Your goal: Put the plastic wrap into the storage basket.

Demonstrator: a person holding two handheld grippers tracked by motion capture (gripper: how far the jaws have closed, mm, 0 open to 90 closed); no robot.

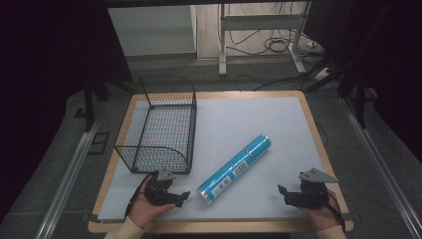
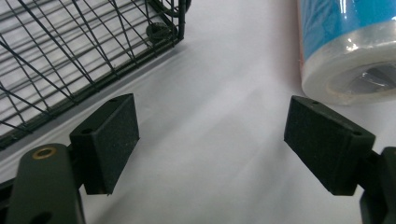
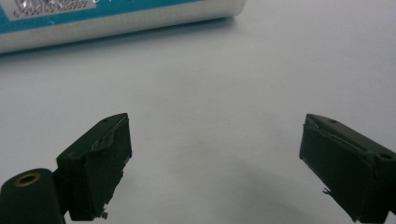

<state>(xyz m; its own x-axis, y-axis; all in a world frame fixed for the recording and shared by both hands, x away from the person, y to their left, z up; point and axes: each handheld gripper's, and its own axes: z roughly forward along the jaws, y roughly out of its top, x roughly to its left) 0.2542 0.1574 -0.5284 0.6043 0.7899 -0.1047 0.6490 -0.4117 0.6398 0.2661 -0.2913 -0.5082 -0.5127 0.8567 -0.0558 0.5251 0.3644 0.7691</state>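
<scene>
The left gripper (image 1: 183, 197) rested near the table's front edge with its jaws spread wide and nothing between them. The right gripper (image 1: 282, 194) likewise stood released. Between them the blue roll (image 1: 235, 169) lay slanted on the white mat (image 1: 249, 124), its near end just beside the left gripper. A wire basket (image 1: 159, 127) stood behind.

The left hand-held gripper (image 2: 212, 149) has its jaws wide apart with nothing between them. A wire basket (image 2: 70, 56) sits ahead on its left, and a blue roll (image 2: 345, 51) ahead on its right, on the white bench (image 2: 224, 93).
</scene>
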